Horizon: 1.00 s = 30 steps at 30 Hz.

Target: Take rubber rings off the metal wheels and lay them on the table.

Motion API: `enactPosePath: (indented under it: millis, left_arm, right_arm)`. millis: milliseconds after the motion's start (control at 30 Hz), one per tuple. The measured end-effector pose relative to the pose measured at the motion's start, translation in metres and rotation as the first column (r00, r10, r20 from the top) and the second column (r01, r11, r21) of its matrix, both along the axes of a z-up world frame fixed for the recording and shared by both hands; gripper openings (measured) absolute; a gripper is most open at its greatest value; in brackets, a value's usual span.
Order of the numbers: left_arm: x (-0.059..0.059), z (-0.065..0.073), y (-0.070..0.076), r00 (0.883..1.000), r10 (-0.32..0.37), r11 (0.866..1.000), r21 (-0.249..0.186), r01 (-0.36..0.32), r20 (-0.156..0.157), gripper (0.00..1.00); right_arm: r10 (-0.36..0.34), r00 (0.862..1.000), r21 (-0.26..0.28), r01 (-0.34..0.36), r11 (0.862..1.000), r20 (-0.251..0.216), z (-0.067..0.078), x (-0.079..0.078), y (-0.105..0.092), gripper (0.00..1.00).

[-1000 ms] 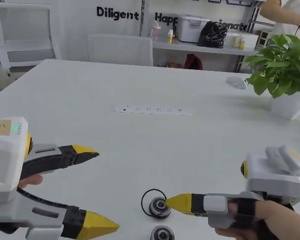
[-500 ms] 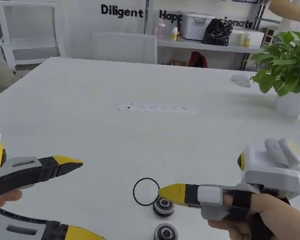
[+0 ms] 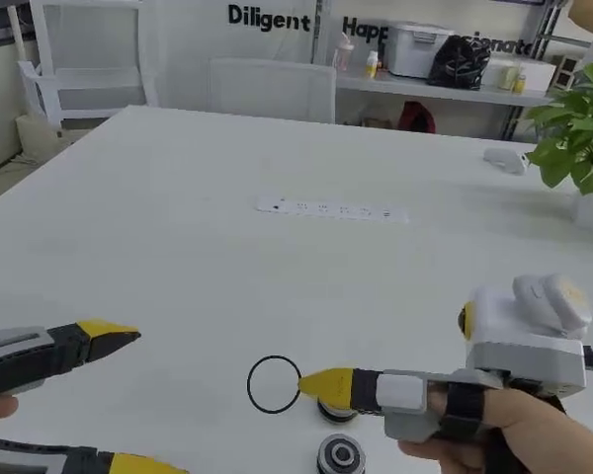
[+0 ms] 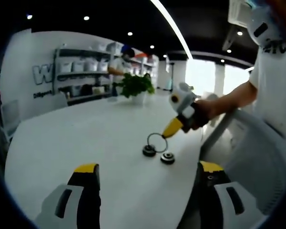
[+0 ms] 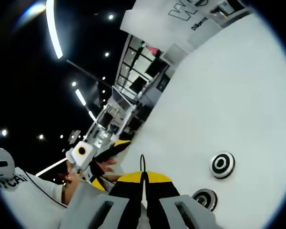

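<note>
My right gripper [image 3: 308, 383] is shut on a thin black rubber ring [image 3: 274, 383] and holds it just left of a metal wheel [image 3: 338, 411] that its jaws partly hide. A second metal wheel [image 3: 341, 455] lies nearer me on the white table [image 3: 227, 267]. In the right gripper view the ring [image 5: 142, 164] shows edge-on above the shut right gripper [image 5: 143, 176], with both wheels [image 5: 222, 164] [image 5: 205, 198] to the right. My left gripper [image 3: 143, 400] stands open at the lower left, nothing in it. Seen from the left gripper [image 4: 148, 168], the ring [image 4: 156, 139] hangs over the wheels [image 4: 149, 151] [image 4: 168, 158].
A white power strip [image 3: 331, 209] lies across the middle of the table. A potted green plant [image 3: 583, 148] stands at the far right edge. A chair [image 3: 272, 94] and shelves with boxes sit beyond the table.
The right gripper has carried the ring off the nearer-left wheel and a little to the left. The left gripper has dropped lower and left in view as the head camera shifted.
</note>
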<state>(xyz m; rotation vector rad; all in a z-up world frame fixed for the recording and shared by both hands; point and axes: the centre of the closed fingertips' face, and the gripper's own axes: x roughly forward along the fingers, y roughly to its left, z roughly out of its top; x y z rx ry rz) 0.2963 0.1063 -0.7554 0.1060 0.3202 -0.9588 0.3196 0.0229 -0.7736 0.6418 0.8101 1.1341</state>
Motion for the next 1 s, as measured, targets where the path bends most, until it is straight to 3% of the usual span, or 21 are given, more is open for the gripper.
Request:
enactPosePath:
  millis: [167,267,367,600,1000]
  left_arm:
    - [-0.002,-0.008,-0.003,1.0,-0.01,1.0,0.0,0.01,-0.029,0.86]
    - [-0.012,-0.018,-0.006,0.997,-0.039,0.999,0.019,0.04,-0.062,0.87]
    - [-0.011,-0.025,-0.004,0.997,-0.037,0.998,0.051,0.041,-0.064,0.86]
    - [-0.011,-0.023,-0.004,0.997,-0.038,0.999,0.032,0.04,-0.067,0.87]
    - [-0.013,-0.026,-0.005,0.996,-0.049,0.998,0.042,0.053,-0.079,0.86]
  right_arm:
    - [0.031,0.999,-0.035,-0.03,0.999,0.009,-0.01,-0.005,0.005,0.0]
    - [0.053,0.998,-0.077,-0.051,0.996,0.022,-0.019,-0.009,0.007,0.0]
    - [0.059,0.998,-0.109,-0.056,0.992,0.023,-0.028,-0.01,0.009,0.0]
    - [0.075,0.996,-0.188,-0.065,0.98,0.047,-0.046,-0.015,0.011,0.0]
    - [0.082,0.995,-0.242,-0.067,0.968,0.053,-0.059,-0.016,0.01,0.0]
